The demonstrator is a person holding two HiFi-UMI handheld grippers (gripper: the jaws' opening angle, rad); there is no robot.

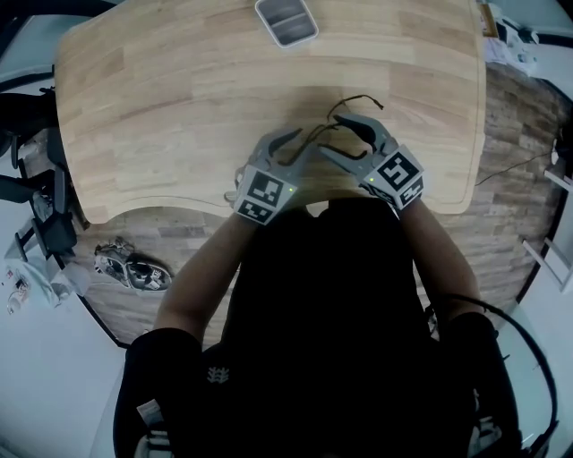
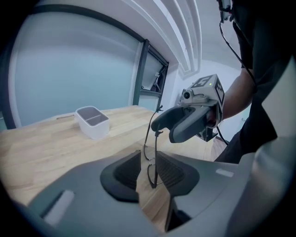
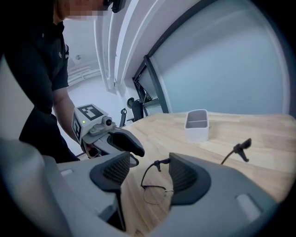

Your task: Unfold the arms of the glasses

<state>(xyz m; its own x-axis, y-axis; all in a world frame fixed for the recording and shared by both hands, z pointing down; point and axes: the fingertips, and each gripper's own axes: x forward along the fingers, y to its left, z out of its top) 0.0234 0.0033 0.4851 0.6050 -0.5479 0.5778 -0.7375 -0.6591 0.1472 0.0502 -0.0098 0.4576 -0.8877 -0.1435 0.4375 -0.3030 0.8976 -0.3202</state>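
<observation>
Glasses (image 3: 156, 187) sit btwn both grippers, prob. so each can work an arm. Left gripper (image 2: 148, 159) jaws half-open round rim, no pinch; right gripper (image 3: 149, 162) wide, frame at one pad.

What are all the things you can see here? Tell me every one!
glasses: one, thin black frame, near side of the table, between both grippers' jaws
box: one, white, two compartments, far side of the table
table: one, light wood, in front of the person
glass wall: one, pale blue with a black frame, behind the table
floor: one, brown wood, around the table
gear on the floor: grey, left of the table, too small to name
arms: two, black short sleeves, reaching to the table
left gripper: one, grey with a black-and-white marker cube, jaws apart
right gripper: one, same colours, jaws apart
</observation>
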